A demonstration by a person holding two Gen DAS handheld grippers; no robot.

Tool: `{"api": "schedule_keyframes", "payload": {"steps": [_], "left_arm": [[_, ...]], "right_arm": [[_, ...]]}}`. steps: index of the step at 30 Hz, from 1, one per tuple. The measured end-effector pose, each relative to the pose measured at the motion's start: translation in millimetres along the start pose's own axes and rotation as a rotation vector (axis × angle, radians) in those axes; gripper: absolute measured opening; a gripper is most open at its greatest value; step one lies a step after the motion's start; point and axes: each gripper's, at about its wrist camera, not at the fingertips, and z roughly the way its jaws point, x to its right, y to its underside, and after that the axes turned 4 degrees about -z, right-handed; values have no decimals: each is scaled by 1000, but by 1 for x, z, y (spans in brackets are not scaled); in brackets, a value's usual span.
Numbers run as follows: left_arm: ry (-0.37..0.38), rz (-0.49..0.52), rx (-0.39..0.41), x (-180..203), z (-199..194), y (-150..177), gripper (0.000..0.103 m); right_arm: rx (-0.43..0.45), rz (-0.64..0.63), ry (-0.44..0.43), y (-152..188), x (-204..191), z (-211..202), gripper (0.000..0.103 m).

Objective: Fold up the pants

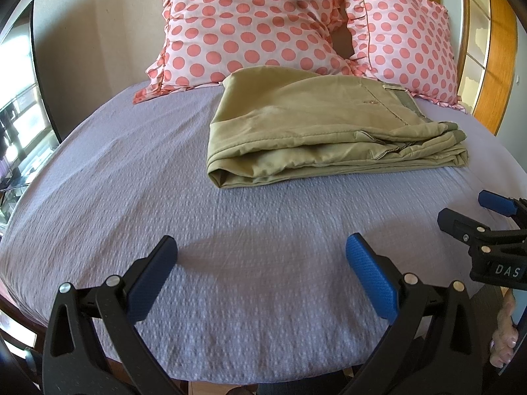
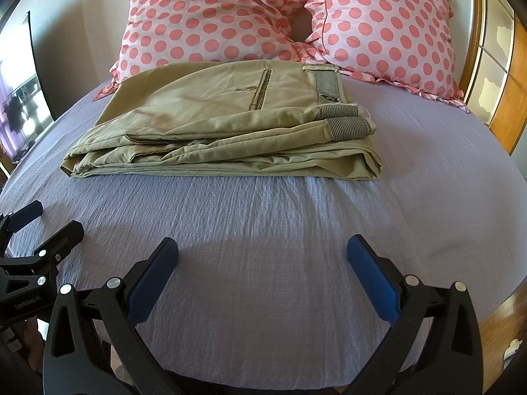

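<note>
Khaki pants (image 1: 316, 128) lie folded into a flat stack on the lilac bedspread (image 1: 164, 171), near the pillows; they also show in the right wrist view (image 2: 224, 125), with the striped waistband lining at their right end. My left gripper (image 1: 262, 250) is open and empty, over the bedspread well short of the pants. My right gripper (image 2: 262, 250) is open and empty too, also short of the pants. Each gripper shows at the edge of the other's view: the right one (image 1: 467, 210) and the left one (image 2: 49, 217).
Two pink polka-dot pillows (image 1: 250, 23) (image 1: 405, 42) lean against the wall behind the pants. A wooden headboard (image 1: 494, 65) stands at the right. A window and dark frame (image 1: 19, 98) are at the left. The bed's near edge is just below both grippers.
</note>
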Motion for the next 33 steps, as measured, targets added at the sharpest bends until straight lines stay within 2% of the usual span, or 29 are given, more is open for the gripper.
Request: {"api": "schedule_keyframes", "payload": {"steps": [33], "left_arm": [[-1,-6,4,-4,2,-2,101]], "right_arm": [[2,0,2,1,1,-3,102]]}}
